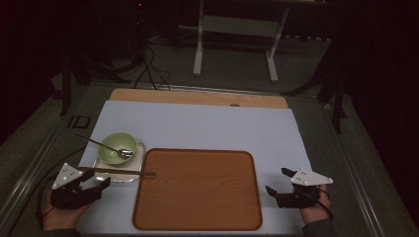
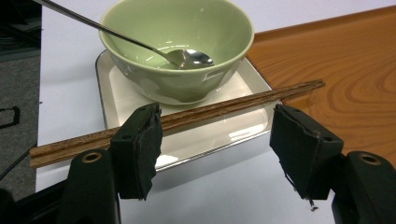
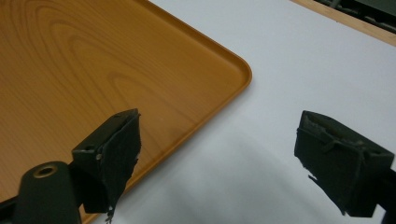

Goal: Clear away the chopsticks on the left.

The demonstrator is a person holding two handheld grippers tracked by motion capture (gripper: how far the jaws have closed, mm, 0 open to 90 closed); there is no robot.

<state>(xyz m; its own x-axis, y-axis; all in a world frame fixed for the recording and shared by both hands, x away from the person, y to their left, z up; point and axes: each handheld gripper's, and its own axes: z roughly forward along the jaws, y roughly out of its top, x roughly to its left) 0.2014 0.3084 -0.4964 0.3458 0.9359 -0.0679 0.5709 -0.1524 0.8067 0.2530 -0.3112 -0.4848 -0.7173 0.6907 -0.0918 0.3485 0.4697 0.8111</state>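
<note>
A pale green bowl [image 1: 116, 147] [image 2: 212, 32] holds a metal spoon [image 1: 123, 152] [image 2: 189, 57] and stands on a small white dish [image 1: 129, 174] [image 2: 245, 81]. A pair of brown chopsticks [image 1: 118, 171] [image 2: 224, 105] lies across the dish's near edge, its tips over the rim of the large wooden tray [image 1: 197, 190] [image 2: 336, 60] [image 3: 93, 60]. My left gripper [image 1: 95, 180] [image 2: 217, 122] is open just short of the dish, with its left jaw in front of the chopsticks' thick end. My right gripper [image 1: 276, 180] [image 3: 219, 135] is open and holds nothing, over the mat beside the tray's right corner.
A white mat [image 1: 207, 123] [image 3: 303, 60] covers the table, with a wooden strip [image 1: 197, 97] bare along the far edge. Beyond the table a white metal stand [image 1: 234, 29] and cables [image 1: 148, 69] sit on the dark floor.
</note>
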